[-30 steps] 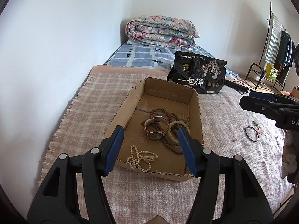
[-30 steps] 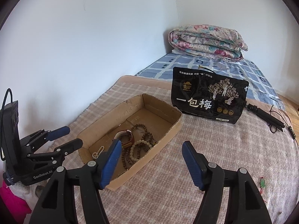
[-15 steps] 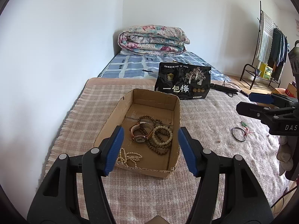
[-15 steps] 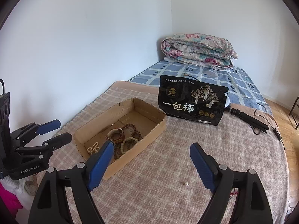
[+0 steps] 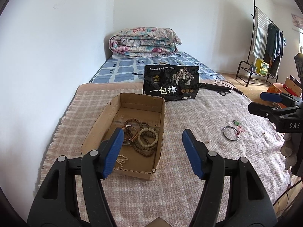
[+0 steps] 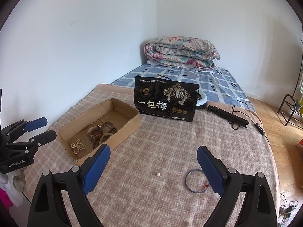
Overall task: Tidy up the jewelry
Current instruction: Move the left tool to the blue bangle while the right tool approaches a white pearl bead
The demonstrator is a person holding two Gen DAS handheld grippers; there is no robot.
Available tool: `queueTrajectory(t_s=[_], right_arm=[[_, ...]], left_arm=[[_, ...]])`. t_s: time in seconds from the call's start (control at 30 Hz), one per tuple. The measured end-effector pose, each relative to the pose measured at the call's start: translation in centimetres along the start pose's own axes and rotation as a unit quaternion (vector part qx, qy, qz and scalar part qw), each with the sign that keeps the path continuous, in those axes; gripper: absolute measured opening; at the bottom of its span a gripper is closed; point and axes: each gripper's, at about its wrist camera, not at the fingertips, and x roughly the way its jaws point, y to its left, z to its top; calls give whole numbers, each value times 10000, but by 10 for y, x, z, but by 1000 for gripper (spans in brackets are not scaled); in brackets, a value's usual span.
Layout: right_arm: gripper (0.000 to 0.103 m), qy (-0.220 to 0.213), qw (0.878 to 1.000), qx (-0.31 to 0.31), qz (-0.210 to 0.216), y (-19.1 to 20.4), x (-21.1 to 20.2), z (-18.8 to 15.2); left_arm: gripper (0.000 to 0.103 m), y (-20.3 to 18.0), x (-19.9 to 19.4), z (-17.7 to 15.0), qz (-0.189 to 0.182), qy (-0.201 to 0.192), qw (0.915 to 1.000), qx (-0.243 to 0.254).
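Note:
An open cardboard box (image 5: 140, 98) (image 6: 113, 143) lies on the plaid blanket. It holds brown bead strands (image 5: 145, 149), a pale bead bracelet (image 5: 148, 137), a watch (image 6: 95, 132) and a pearl strand (image 6: 76, 146). A dark bangle (image 5: 230, 134) (image 6: 196, 181) with a red thread and a loose pearl (image 6: 158, 174) lie on the blanket right of the box. My left gripper (image 5: 151, 151) is open and empty above the box's near right corner. My right gripper (image 6: 151, 167) is open and empty above the pearl and bangle.
A black snack bag (image 5: 171, 82) (image 6: 165, 101) stands behind the box. A folded floral quilt (image 5: 144, 42) lies at the bed's far end against the wall. A black tripod and cable (image 6: 231, 116) lie at the right. A clothes rack (image 5: 265, 37) stands on the floor.
Both grippers pulled back and up from the box, so the box looks smaller and farther. The bangle and loose pearl came into the right wrist view. Both grippers stayed open.

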Motion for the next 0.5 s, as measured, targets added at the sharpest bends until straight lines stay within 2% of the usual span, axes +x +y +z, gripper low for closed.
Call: queueTrajectory(t_s=[0.03, 0.13, 0.5], right_arm=[[103, -30, 10000, 34, -64, -6, -3, -2], [103, -165, 9994, 92, -282, -23, -16, -10], [103, -181, 9946, 220, -997, -91, -51, -44]], left_arm=[[68, -3, 1, 0, -19, 0, 10000, 18], [68, -11, 3, 0, -80, 11, 9999, 66], [68, -49, 22, -1, -393, 122, 9989, 240]])
